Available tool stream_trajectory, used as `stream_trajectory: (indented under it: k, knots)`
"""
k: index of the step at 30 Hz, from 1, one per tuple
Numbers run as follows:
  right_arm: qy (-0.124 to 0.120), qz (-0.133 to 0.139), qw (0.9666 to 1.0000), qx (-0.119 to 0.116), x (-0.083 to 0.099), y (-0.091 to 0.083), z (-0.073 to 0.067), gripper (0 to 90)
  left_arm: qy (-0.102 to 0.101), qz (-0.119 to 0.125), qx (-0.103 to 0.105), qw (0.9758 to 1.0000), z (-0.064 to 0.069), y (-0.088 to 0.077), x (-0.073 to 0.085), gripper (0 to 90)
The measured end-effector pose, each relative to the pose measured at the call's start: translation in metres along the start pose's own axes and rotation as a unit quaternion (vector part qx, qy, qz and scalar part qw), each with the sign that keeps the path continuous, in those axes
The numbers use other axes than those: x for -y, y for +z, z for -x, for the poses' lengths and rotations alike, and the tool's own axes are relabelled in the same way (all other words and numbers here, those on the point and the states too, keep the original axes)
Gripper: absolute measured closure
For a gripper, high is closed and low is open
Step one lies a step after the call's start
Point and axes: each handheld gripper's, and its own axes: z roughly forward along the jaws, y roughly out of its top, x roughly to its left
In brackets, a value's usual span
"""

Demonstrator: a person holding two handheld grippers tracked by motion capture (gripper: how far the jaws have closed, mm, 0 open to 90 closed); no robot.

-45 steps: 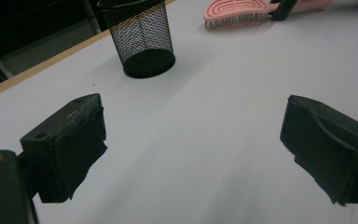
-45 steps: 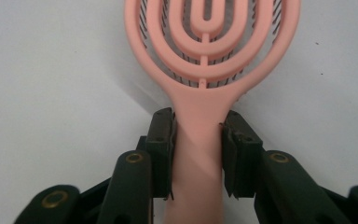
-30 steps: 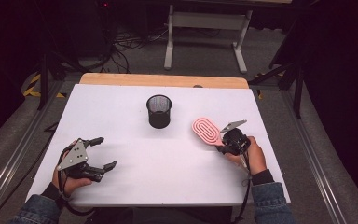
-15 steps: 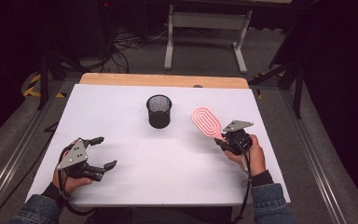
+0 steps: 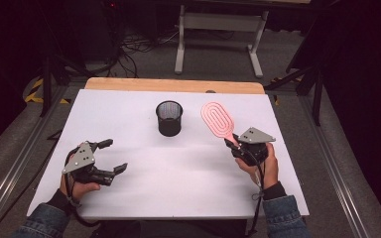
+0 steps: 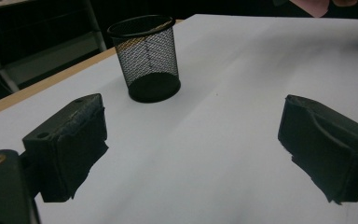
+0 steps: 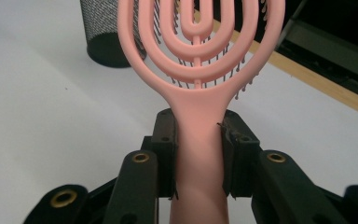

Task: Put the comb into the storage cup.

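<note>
1. Right tongs (image 5: 232, 144): located at the right of centre in the high view, carried in the person's right hand (image 5: 259, 162). The jaws are clamped on the handle of the pink plastic hairbrush with an oval head of concentric loops (image 5: 218, 121).
2. Hairbrush position, high view: the handle sits in the right tongs and the oval head extends toward the upper left of the frame, ending near the far edge of the white desk (image 5: 188, 178). The head lies to the right of the black wire-mesh cylindrical pen cup (image 5: 169, 118) and is apart from it.
3. Hairbrush position, right gripper view: the handle (image 7: 198, 154) rises from the bottom centre between the two black jaws, both pads pressed against its sides. The head fills the upper centre, with thin bristles visible through the loops. The pen cup (image 7: 107, 35) stands at the upper left behind the head.
4. Left tongs (image 5: 114, 156): located at the lower left of the high view, carried in the person's left hand (image 5: 79, 186). The jaws stand wide apart with nothing between them.
5. Left gripper view: the two black jaws rise at the lower left and lower right over bare desk surface (image 6: 242, 84). The pen cup (image 6: 147, 58) stands upright at the upper centre-left.
6. A light wooden strip (image 5: 173, 85) borders the far edge of the desk in the high view.
</note>
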Motion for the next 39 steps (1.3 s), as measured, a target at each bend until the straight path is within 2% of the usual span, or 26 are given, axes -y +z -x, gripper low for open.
stream_trajectory:
  k: [3,7,14,18,23,26,34,39]
  knots:
    - [-0.003,0.021,0.9998,0.002,-0.004,-0.001,-0.007,70.3,0.002,-0.004,0.011,0.9999,0.002,0.012,-0.008,8.8]
    - [-0.006,0.028,0.9996,0.001,-0.005,0.0,-0.012,70.3,0.006,-0.007,0.021,0.9997,0.002,0.019,-0.012,8.9]
    - [-0.014,0.045,0.9989,-0.002,-0.008,0.004,-0.022,70.3,-0.001,-0.003,0.042,0.9991,0.006,0.033,-0.021,9.5]
    - [-0.023,0.057,0.9981,-0.004,-0.009,0.006,-0.031,70.3,-0.006,-0.003,0.046,0.9989,0.008,0.04,-0.025,10.8]
    - [-0.03,0.063,0.9975,-0.008,-0.01,0.009,-0.039,70.3,-0.002,-0.008,0.046,0.9989,0.012,0.046,-0.029,12.4]
    - [-0.033,0.072,0.9968,-0.009,-0.011,0.01,-0.044,70.3,-0.006,-0.008,0.05,0.9987,0.015,0.053,-0.033,12.8]
    - [-0.046,0.081,0.9955,-0.019,-0.013,0.014,-0.06,70.3,-0.015,0.003,0.074,0.9972,0.025,0.067,-0.044,12.3]
    - [-0.057,0.082,0.9946,-0.028,-0.014,0.017,-0.069,70.3,-0.019,0.006,0.081,0.9965,0.031,0.076,-0.051,11.0]
